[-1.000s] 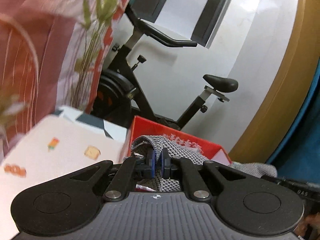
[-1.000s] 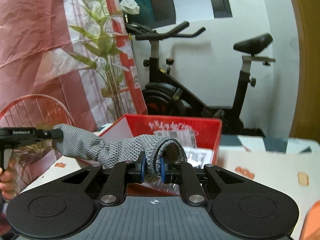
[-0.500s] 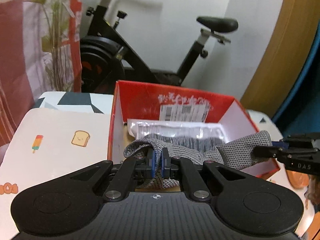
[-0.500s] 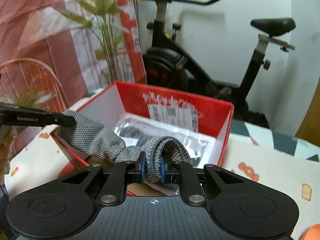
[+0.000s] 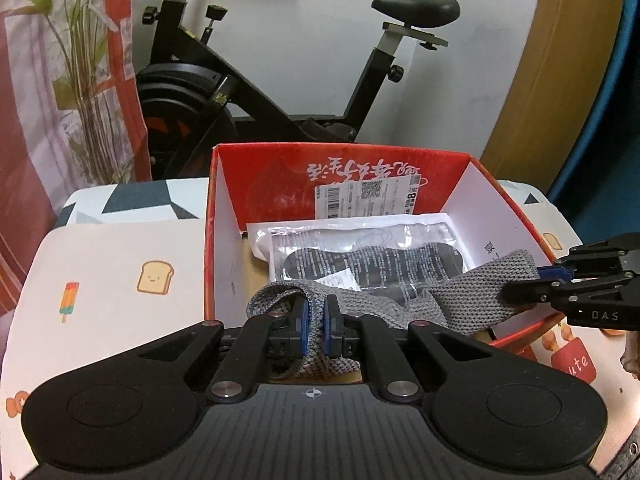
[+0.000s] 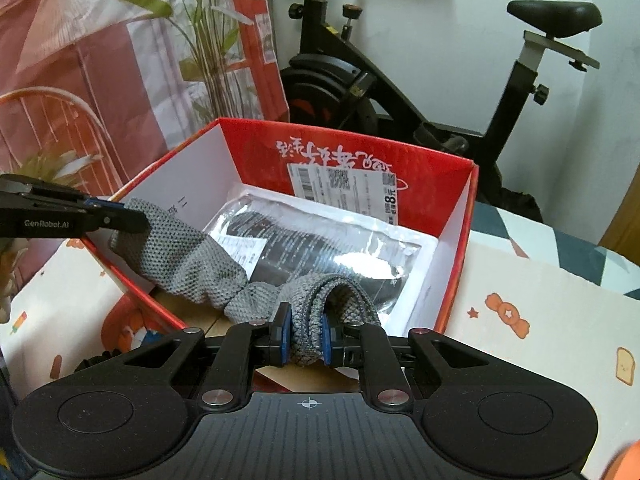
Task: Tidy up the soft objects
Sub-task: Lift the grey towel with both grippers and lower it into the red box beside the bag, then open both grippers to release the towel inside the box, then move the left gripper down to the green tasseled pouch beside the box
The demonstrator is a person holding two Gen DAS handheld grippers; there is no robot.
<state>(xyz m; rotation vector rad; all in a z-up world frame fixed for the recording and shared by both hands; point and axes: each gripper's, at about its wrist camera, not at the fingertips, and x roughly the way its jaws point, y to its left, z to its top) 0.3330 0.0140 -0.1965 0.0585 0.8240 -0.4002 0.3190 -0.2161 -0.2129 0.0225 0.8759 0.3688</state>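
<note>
While earlier held higher, the grey sock now hangs inside the red box.

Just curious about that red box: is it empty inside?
No, the red box already holds a clear plastic packet with something dark inside, lying flat on its bottom.

Grey knit sock: stretched, sagging mid-length, both ends pinched, over open red box. Box holds clear-bagged dark item.
</note>
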